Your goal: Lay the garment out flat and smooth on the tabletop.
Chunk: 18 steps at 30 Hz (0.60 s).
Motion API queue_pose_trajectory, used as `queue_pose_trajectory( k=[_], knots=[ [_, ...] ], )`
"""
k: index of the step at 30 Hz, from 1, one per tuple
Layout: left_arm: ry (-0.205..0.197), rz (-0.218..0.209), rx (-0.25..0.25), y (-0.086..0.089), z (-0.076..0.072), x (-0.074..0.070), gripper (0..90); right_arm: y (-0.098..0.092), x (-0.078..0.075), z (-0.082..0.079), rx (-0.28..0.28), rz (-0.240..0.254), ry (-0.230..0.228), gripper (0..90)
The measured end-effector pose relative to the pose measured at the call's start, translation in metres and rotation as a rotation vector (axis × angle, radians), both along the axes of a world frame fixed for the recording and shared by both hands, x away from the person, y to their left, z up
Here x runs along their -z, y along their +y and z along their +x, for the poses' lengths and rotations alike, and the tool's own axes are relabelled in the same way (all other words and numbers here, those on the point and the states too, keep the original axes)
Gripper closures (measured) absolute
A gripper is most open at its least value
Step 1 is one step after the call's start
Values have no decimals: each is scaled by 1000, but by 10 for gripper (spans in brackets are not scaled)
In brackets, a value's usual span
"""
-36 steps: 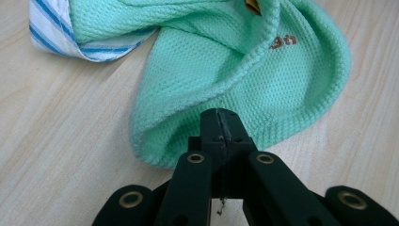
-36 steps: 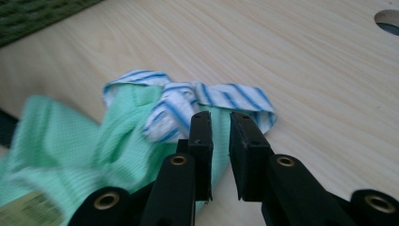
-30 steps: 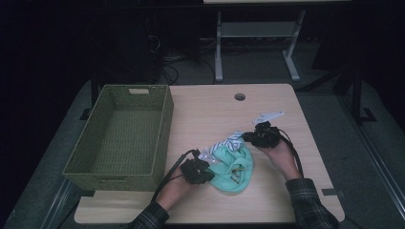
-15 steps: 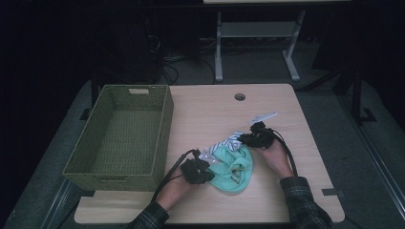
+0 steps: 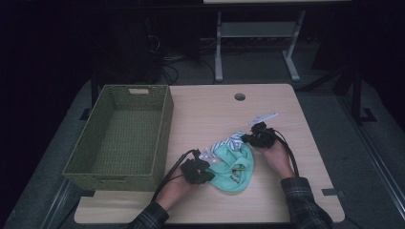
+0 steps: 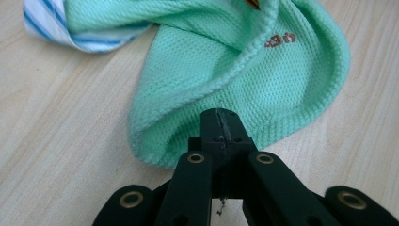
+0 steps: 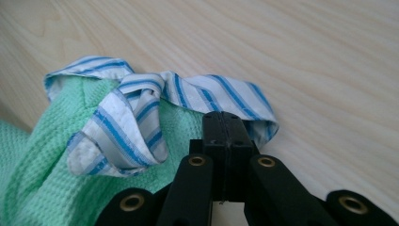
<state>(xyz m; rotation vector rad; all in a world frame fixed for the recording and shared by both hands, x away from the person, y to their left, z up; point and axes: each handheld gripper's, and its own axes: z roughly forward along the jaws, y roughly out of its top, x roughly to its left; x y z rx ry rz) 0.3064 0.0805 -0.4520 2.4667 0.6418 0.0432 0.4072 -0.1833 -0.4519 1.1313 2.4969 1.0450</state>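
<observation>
Pinching shirt (image 5: 232, 164) right of basket (image 5: 119, 136) | left gripper (image 6: 220, 123) clenched on green hem, right gripper (image 7: 226, 126) on striped edge | soft, light, limp; grip hems.

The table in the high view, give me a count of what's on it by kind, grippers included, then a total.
Green woven basket: 1
Mint green garment with blue-striped white trim: 1
Black grippers, left gripper and right gripper: 2
Total: 4
</observation>
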Motion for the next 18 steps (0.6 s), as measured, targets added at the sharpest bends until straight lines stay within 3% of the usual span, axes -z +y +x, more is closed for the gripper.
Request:
queue_pose_trajectory(
  k=[10, 18],
  knots=[
    [1, 0, 0, 0, 0, 0, 896, -26, -6, 2, 89, 4, -41, 898],
    [-2, 4, 2, 0, 0, 0, 896, -54, 1, 6, 164, -27, -17, 899]
  ],
)
